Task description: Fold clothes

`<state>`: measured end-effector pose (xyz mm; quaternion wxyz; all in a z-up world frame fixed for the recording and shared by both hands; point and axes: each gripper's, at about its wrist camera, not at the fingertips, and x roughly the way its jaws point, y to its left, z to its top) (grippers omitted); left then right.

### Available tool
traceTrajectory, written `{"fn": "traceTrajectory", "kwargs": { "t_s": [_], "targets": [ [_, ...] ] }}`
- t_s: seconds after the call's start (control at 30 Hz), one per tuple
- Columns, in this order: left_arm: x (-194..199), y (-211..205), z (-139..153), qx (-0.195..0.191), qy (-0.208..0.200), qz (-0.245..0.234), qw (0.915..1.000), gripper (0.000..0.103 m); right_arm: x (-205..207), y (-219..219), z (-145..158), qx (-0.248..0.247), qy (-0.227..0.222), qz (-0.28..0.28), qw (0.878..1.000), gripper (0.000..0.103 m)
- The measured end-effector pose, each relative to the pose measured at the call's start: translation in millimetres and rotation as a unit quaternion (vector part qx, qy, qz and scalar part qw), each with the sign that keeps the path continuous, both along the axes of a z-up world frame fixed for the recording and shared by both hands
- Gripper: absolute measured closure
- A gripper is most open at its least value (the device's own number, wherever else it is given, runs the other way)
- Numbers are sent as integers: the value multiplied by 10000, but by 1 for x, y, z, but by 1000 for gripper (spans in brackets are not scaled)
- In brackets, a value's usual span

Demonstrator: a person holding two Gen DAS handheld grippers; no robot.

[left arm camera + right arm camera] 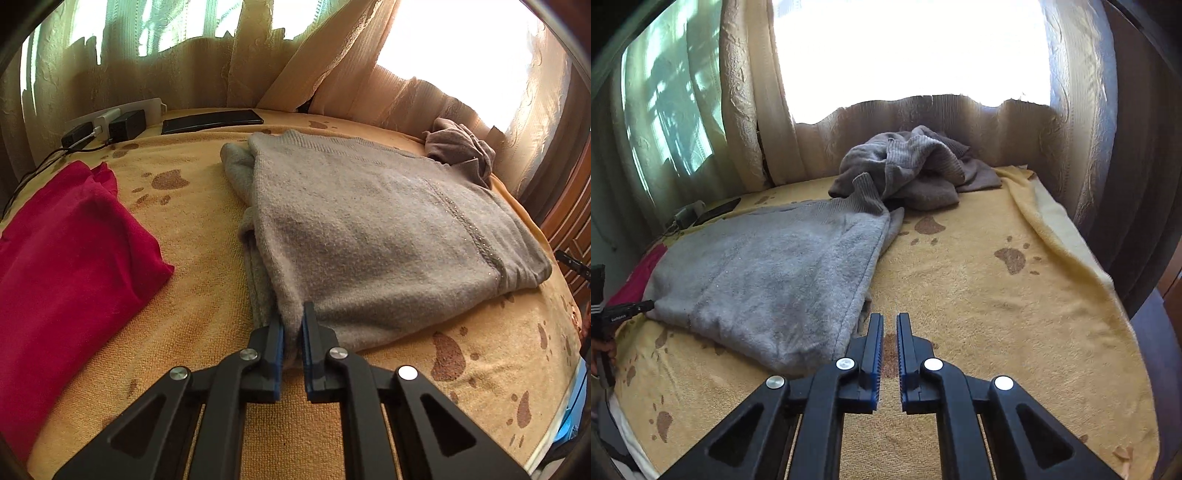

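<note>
A grey knitted sweater lies folded on the yellow blanket. My left gripper is shut on the sweater's near corner, with fabric pinched between the blue pads. In the right wrist view the same sweater lies to the left, and the left gripper shows at its far left corner. My right gripper hovers over the blanket just right of the sweater's near edge. Its jaws stand nearly closed with a narrow gap and hold nothing.
A folded red garment lies at the left. A crumpled brown-grey garment sits at the back by the curtains. A power strip with chargers and a dark flat device lie at the far edge.
</note>
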<state>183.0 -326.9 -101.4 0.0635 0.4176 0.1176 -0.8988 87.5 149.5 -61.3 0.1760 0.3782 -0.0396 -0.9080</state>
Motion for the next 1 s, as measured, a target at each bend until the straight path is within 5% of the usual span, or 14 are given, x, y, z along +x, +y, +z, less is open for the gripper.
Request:
{"fn": "traceTrajectory", "kwargs": {
  "t_s": [0.1, 0.33, 0.37, 0.47, 0.5, 0.63, 0.8, 0.83, 0.9, 1.0],
  "targets": [
    [2, -2, 1, 30, -3, 39, 10000, 93, -5, 11, -21, -956, -528, 69, 9940, 94],
    [7, -3, 1, 113, 12, 86, 9999, 93, -13, -3, -33, -1627, -923, 227, 9821, 89],
    [8, -3, 1, 125, 14, 93, 9999, 93, -13, -3, -32, -1610, -895, 187, 9827, 81],
    [9, -3, 1, 160, 20, 113, 9998, 93, -11, 0, -30, -1597, -787, 35, 9840, 18],
    [10, -3, 1, 170, 23, 119, 9998, 93, -9, 3, -30, -1626, -758, -3, 9838, 17],
    [10, -3, 0, 192, 44, 134, 9997, 92, -4, 10, -28, -2011, -644, 101, 9774, 17],
    [9, -3, -2, 217, 70, 154, 9996, 91, -10, -4, -29, -1758, -729, 298, 9813, 21],
    [9, -3, -2, 216, 74, 159, 9996, 91, -11, -6, -29, -1677, -728, 310, 9827, 27],
    [9, -4, -2, 226, 81, 166, 9996, 91, -14, -12, -30, -1514, -724, 333, 9852, 87],
    [10, -6, -2, 249, 75, 180, 9995, 91, -19, -19, -30, -1270, -718, 369, 9886, 93]
  ]
}}
